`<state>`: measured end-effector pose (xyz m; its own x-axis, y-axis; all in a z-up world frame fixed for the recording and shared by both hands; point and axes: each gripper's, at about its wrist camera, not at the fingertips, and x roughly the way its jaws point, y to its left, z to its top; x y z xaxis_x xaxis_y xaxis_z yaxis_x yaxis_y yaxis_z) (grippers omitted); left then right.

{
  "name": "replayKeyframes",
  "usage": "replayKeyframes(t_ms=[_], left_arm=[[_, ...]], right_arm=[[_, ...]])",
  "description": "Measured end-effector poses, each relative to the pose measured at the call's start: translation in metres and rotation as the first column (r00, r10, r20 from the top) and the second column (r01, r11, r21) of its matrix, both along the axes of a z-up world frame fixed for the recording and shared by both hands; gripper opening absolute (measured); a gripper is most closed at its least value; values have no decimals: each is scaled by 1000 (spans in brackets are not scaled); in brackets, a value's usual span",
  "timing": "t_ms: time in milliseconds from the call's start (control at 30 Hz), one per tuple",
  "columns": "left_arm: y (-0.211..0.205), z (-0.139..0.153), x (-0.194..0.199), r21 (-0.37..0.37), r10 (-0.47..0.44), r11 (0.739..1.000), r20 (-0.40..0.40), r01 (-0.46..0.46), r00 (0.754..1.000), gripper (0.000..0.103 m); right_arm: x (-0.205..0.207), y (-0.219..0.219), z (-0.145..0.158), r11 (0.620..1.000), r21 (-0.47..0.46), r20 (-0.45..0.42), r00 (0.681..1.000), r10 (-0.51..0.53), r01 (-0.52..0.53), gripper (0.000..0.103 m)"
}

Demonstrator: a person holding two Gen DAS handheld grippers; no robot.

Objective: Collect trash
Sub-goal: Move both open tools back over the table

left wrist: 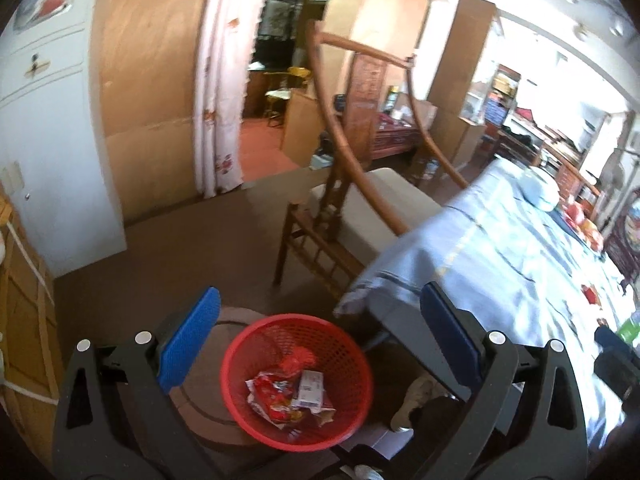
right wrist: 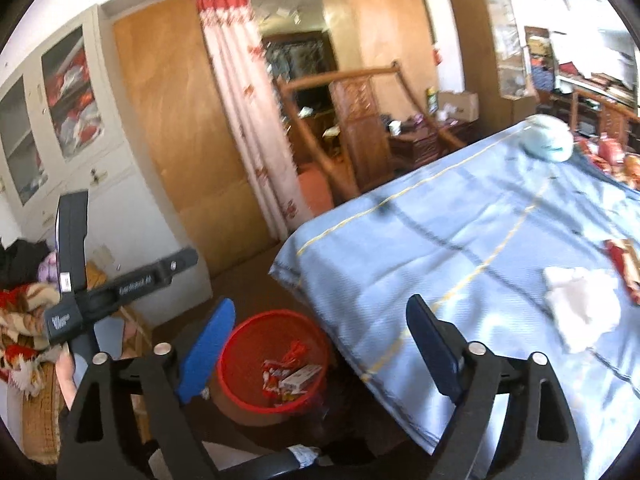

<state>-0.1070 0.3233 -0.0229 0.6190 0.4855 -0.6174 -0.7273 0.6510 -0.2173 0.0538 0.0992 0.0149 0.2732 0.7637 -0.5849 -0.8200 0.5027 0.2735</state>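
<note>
A big bed (right wrist: 460, 220) with a blue sheet fills the right. A wooden chair (left wrist: 340, 216) stands far behind the red basket (left wrist: 256, 344) on the floor, trash (left wrist: 288, 394) inside. White paper (right wrist: 580, 304) lies on the bed. Left gripper (left wrist: 320, 340) and right gripper (right wrist: 320, 344) both gape wide, holding nothing

A wooden chair (left wrist: 332, 216) stands beside the blue-sheeted bed (right wrist: 460, 232).

The red mesh plastic basket (right wrist: 256, 344) loses its right rim behind the overhang of the light-blue bedsheet (right wrist: 460, 240) in the right wrist view. Print on the small white carton (left wrist: 311, 390) and crumpled red wrappers (left wrist: 276, 396) inside is too small to read. A tan shoe (left wrist: 416, 400) is half hidden by a dark gripper finger (left wrist: 452, 340). The far shelves are blurred.
</note>
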Motion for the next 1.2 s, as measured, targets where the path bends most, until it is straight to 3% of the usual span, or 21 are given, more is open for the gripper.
replayKeyframes(t_ms=[267, 500, 733, 933, 1100, 1200], left_arm=[[-61, 19, 23, 72, -145, 987, -19, 146, 989, 96], [-124, 26, 45, 108, -297, 948, -49, 301, 954, 96], [-180, 26, 74, 118, -436, 888, -90, 444, 896, 96], [-223, 24, 111, 151, -520, 829, -146, 538, 842, 96], [-249, 18, 151, 92, -619, 766, -159, 636, 769, 96], [-257, 13, 177, 59, -648, 746, -163, 663, 744, 96]], right_arm=[[12, -85, 26, 982, 104, 38, 986, -161, 156, 95], [15, -166, 39, 934, 186, 60, 945, -321, 306, 97], [22, -257, 39, 850, 257, 31, 875, -483, 459, 97], [34, -312, 25, 776, 265, -11, 806, -592, 573, 97], [51, -344, 9, 721, 259, -69, 757, -650, 643, 97], [61, -354, 0, 692, 246, -92, 728, -680, 678, 97]])
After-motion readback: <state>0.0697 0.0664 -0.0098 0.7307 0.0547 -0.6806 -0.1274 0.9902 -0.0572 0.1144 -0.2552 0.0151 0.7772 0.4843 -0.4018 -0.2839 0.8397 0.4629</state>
